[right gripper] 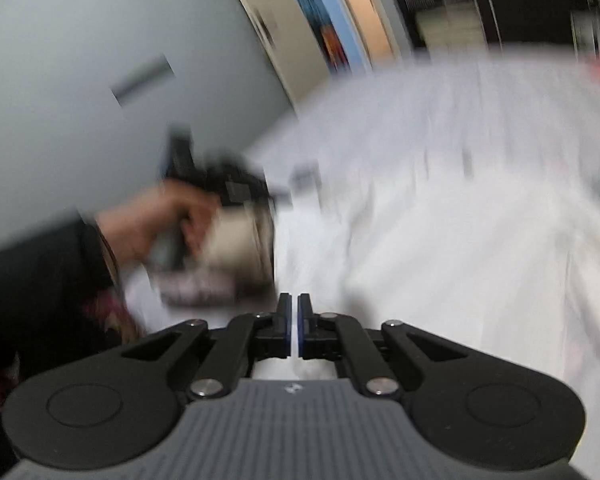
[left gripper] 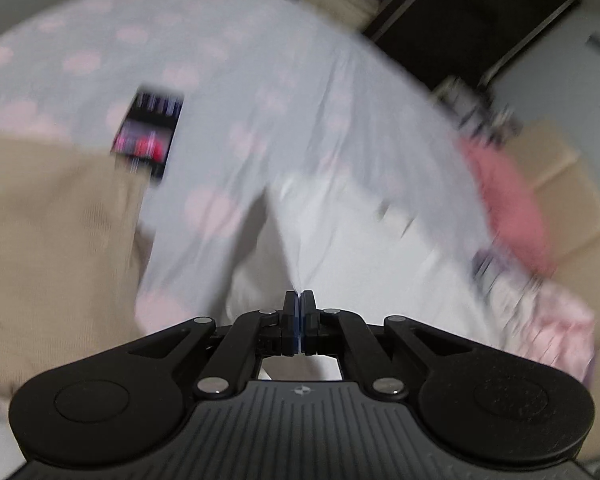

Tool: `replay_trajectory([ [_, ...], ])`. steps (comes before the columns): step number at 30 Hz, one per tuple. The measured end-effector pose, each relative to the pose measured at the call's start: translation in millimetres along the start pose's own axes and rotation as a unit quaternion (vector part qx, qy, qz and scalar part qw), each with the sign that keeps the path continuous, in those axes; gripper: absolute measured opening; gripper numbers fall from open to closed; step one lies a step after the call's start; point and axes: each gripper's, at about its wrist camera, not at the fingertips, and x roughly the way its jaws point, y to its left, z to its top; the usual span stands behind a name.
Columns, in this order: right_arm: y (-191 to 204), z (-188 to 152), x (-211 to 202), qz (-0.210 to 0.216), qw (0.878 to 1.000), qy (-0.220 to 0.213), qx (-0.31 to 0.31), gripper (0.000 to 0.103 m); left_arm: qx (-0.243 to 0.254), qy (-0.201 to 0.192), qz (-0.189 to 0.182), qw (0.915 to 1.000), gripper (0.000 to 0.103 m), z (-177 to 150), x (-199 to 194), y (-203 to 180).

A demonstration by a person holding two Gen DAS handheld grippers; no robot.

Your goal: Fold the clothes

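Both views are motion-blurred. A white garment (left gripper: 360, 248) rises from the bed to my left gripper (left gripper: 299, 297), whose jaws are shut on a pinched fold of it. In the right wrist view the same white garment (right gripper: 440, 240) spreads to the right, and my right gripper (right gripper: 295, 300) is shut on its edge, with white cloth showing in the thin slit between the fingers. To the left there, a person's hand (right gripper: 152, 216) in a dark sleeve holds the left gripper's handle close by.
The bed sheet (left gripper: 220, 48) is pale blue with pink spots. A beige garment (left gripper: 48, 240) lies at the left, with a dark box (left gripper: 148, 136) past it. Pink clothes (left gripper: 508, 208) pile up at the right beside a beige cushion (left gripper: 572, 200). A grey wall (right gripper: 80, 60) stands left.
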Motion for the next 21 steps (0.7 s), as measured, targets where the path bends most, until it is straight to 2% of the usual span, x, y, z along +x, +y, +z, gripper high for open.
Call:
replay_trajectory([
  [1,-5,-8,14,-0.002,0.999,0.035,0.012,0.002,0.004,0.006,0.008,0.9999,0.000,-2,5,0],
  [5,6,-35,51,-0.008,0.994,0.108,-0.026,0.001,0.018,0.032,0.041,0.9985,0.000,-10,26,2],
  [6,9,-42,60,-0.010,0.991,0.126,-0.035,0.003,0.021,0.035,0.045,0.9982,0.000,-11,29,1],
  [7,12,-47,68,-0.013,0.989,0.140,-0.046,0.008,0.021,0.023,0.030,0.9991,0.000,-9,23,-2],
  [8,16,-46,65,-0.023,0.989,0.127,-0.067,0.010,0.021,0.011,0.014,0.9996,0.000,-7,17,-4],
  [9,20,-44,63,-0.033,0.989,0.113,-0.088,0.024,0.024,0.001,0.001,0.9997,0.000,-4,13,-7],
  [10,24,-42,60,-0.043,0.988,0.100,-0.109,0.046,0.030,0.005,-0.004,0.9995,0.000,-5,15,-11],
  [11,28,-40,58,-0.051,0.987,0.086,-0.126,0.049,0.037,0.008,-0.010,0.9992,0.000,-7,17,-14],
  [14,28,-27,55,-0.054,0.991,0.045,-0.118,0.051,0.056,0.019,-0.027,0.9979,0.000,-12,23,-25],
  [16,28,-22,67,-0.065,0.988,0.021,-0.142,0.059,0.068,0.025,-0.038,0.9966,0.000,-15,28,-32],
  [18,29,-16,80,-0.076,0.983,-0.002,-0.166,0.062,0.080,0.031,-0.048,0.9952,0.000,-18,31,-38],
  [19,30,-15,89,-0.085,0.979,-0.001,-0.187,0.066,0.082,0.029,-0.049,0.9951,0.000,-18,31,-41],
  [21,30,-12,108,-0.102,0.968,0.001,-0.228,0.066,0.083,0.024,-0.051,0.9949,0.000,-19,30,-45],
])
